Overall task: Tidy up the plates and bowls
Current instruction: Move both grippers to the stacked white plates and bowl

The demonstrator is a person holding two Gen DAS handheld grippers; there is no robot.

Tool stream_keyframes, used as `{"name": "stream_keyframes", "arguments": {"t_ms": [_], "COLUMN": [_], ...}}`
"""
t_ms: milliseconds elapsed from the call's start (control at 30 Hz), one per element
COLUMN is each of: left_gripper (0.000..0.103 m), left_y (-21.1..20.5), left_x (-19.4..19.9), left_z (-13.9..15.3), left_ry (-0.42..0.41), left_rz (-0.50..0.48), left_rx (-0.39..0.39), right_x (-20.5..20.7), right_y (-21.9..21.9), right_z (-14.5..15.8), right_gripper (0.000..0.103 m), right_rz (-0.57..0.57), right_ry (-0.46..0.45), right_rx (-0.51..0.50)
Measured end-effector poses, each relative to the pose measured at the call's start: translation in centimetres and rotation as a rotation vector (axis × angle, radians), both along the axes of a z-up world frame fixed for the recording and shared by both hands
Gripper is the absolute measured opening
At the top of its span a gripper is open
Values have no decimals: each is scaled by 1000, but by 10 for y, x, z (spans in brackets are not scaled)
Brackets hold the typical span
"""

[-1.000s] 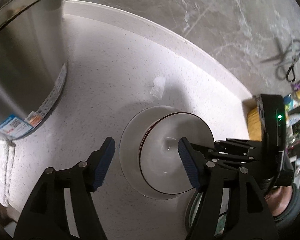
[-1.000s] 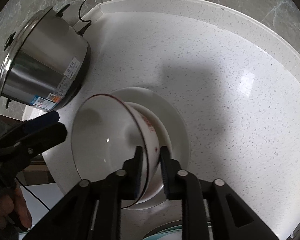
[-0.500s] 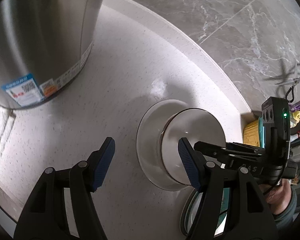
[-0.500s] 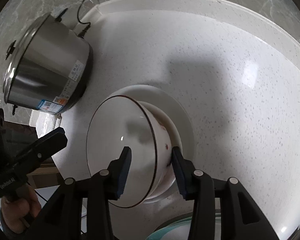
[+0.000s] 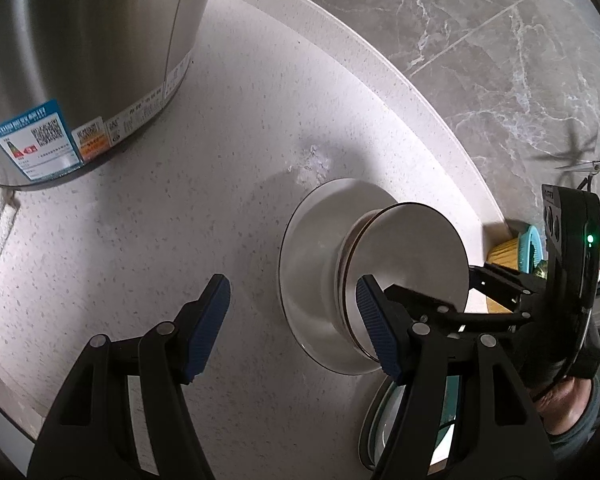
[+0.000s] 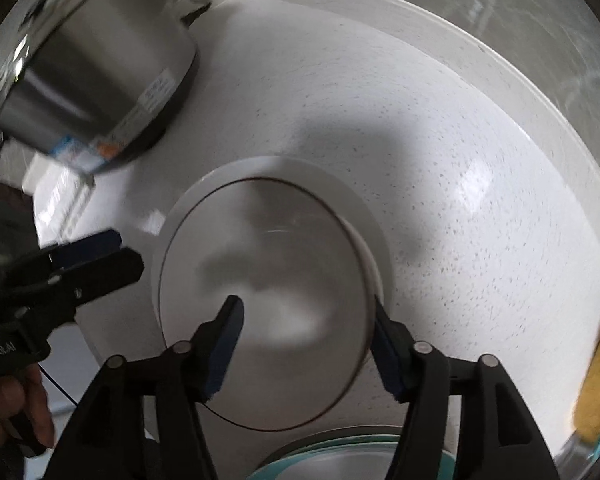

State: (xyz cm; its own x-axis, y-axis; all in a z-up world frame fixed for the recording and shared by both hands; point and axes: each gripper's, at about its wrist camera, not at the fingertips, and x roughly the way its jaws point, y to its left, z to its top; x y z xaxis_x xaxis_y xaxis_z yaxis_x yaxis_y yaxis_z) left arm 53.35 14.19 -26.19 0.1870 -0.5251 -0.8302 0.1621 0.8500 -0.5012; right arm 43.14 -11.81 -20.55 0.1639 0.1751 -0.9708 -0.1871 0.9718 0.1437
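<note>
Bowl (image 6: 268,304) sits upright in plate (image 6: 364,216) on counter (image 6: 440,152), mouth up; round, so no long axis. Right gripper (image 6: 304,344) jaws just been opening, now wide, straddling near rim, pads clear. Left gripper (image 5: 292,332) wide, empty, beside plate. Risk: a right finger catching the rim on withdrawal would tip or drag bowl. Teal dish (image 6: 340,456) close below

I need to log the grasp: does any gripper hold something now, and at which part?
Nothing is held. The right gripper has just opened its jaws off the bowl rim; the left gripper is open over bare counter.
</note>
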Motion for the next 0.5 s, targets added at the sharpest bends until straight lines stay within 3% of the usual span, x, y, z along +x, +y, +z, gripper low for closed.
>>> {"name": "stream_keyframes", "arguments": {"t_ms": [100, 500], "left_gripper": [64, 64], "left_y": [2, 4], "left_x": [0, 2], "left_z": [-2, -18], "left_ry": [3, 35], "left_rz": [9, 34], "left_rx": [-6, -19], "right_x": [2, 13], "right_y": [8, -2], "right_z": [3, 11], "right_gripper": [65, 77], "right_rz": [30, 1], "right_ry": [-3, 16], "right_rx": [-52, -36]}}
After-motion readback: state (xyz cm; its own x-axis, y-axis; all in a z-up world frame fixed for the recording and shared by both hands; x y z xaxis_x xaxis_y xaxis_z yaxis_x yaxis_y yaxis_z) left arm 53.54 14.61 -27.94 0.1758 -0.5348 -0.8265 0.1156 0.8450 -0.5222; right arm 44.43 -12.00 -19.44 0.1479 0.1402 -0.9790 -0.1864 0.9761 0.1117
